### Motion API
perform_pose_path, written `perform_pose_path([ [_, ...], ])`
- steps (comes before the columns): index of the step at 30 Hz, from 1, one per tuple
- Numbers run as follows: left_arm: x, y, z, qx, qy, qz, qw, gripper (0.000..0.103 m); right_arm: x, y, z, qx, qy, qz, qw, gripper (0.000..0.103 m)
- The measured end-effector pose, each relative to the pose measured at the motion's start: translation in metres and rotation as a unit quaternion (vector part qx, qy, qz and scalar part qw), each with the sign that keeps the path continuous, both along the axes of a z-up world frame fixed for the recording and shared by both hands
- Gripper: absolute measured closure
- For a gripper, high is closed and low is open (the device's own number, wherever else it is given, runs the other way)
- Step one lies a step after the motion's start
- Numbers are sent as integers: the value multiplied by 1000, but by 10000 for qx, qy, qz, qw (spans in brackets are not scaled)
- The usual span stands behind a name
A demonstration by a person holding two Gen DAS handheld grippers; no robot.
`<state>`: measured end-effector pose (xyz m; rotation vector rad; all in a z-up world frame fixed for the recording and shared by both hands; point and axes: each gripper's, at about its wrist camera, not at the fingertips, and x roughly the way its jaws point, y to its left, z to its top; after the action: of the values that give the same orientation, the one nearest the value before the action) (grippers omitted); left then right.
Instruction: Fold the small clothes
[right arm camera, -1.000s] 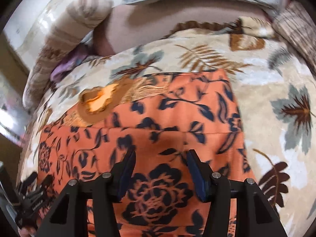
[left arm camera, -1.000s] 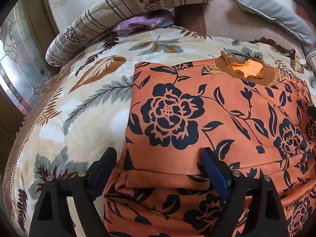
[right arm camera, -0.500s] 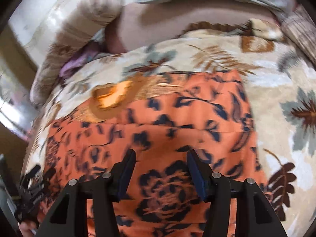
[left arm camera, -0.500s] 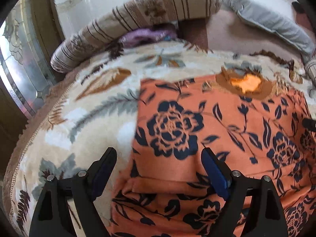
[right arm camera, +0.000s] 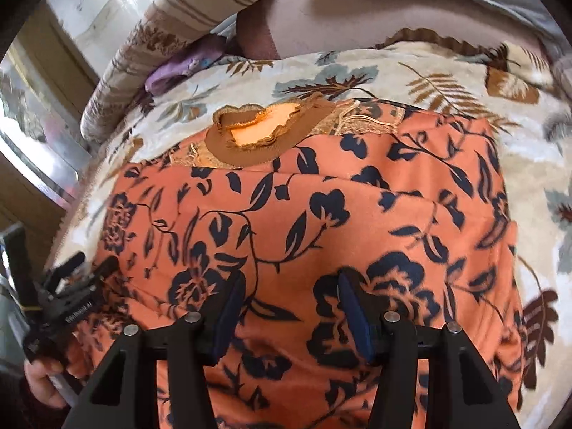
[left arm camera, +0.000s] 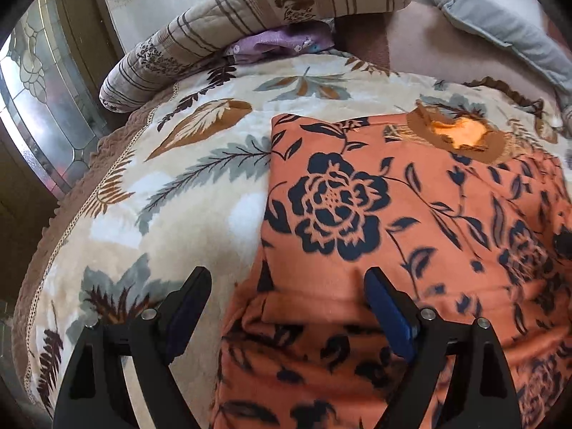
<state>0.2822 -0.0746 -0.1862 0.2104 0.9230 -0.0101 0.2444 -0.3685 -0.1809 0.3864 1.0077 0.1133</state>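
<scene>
Left wrist view: black two-finger left gripper (left arm camera: pixel 287 307) angles downward over a bed, its blue-padded jaws wide apart and gripping nothing. One finger hangs above the cream blanket printed with grey and brown leaves (left arm camera: pixel 171 193); the other hangs above the orange top patterned with dark blue flowers (left arm camera: pixel 357 214). This garment lies flat on the blanket, its side edge folded inward, its brown ribbed collar (left arm camera: pixel 461 136) at the far end. Behind it lie a striped beige bolster (left arm camera: pixel 250 18) and a crumpled purple cloth (left arm camera: pixel 279 41).

Right wrist view: black right gripper (right arm camera: pixel 291 298) tilts downward over the middle of the orange top, with both fingers above the fabric. Its jaws have just been opening and stand partly apart; the pads press on nothing, though cloth lies beneath the gap. At the lower left edge, a hand (right arm camera: pixel 46 379) holds the left gripper's handle beside the garment's edge. The collar sits at the far end, towards the bolster.
</scene>
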Motion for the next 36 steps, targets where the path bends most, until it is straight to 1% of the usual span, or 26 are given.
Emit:
perform_pose_path([
  [1, -9, 3, 4, -40, -8, -44, 10000, 15, -6, -3, 5, 75, -50, -45, 9999, 38],
  [3, -25, 9, 8, -157, 19, -131, 9998, 15, -25, -11, 15, 301, -191, -111, 9993, 32],
  [6, -51, 21, 10, -293, 214, -200, 9991, 15, -52, -20, 23, 337, -276, -181, 9989, 31],
  [9, -84, 37, 11, -358, 282, -213, 9987, 15, -88, -33, 19, 350, -198, -369, 9985, 31],
  [10, -96, 43, 10, -409, 350, -206, 9983, 14, -105, -41, 15, 388, -144, -479, 9980, 31],
  [12, -119, 59, 5, -600, 605, -195, 9962, 14, -128, -53, 9, 463, -84, -631, 9969, 31],
  [14, -138, 71, 4, -710, 775, -196, 9943, 14, -158, -68, 2, 475, 28, -841, 9953, 31],
  [17, -164, 87, 7, -660, 845, -208, 9940, 14, -191, -86, -5, 545, 137, -1120, 9921, 31],
  [19, -174, 96, 8, -771, 958, -215, 9922, 14, -210, -99, -9, 665, 186, -1288, 9893, 31],
  [22, -185, 109, 5, -1006, 1191, -98, 9877, 14, -232, -109, -12, 747, 257, -1411, 9868, 31],
  [26, -193, 112, 1, -1061, 1351, -90, 9851, 14, -245, -109, -13, 760, 320, -1399, 9867, 30],
  [27, -195, 112, 1, -1089, 1351, -127, 9848, 18, -247, -108, -13, 755, 341, -1387, 9869, 30],
  [28, -198, 111, 1, -1102, 1343, -178, 9846, 29, -248, -107, -12, 752, 349, -1380, 9870, 30],
  [29, -199, 110, 0, -1091, 1358, -237, 9844, 37, -250, -105, -12, 756, 349, -1373, 9870, 30],
  [30, -201, 108, -2, -1085, 1410, -289, 9836, 52, -250, -104, -12, 758, 343, -1365, 9871, 30],
  [31, -203, 109, -4, -1113, 1470, -315, 9823, 59, -250, -102, -11, 748, 340, -1341, 9876, 30],
  [33, -207, 110, -8, -1253, 1590, -345, 9787, 64, -250, -97, -11, 697, 356, -1287, 9886, 30],
  [36, -207, 115, -8, -1467, 1660, -298, 9747, 64, -252, -93, -12, 679, 438, -1220, 9892, 30],
])
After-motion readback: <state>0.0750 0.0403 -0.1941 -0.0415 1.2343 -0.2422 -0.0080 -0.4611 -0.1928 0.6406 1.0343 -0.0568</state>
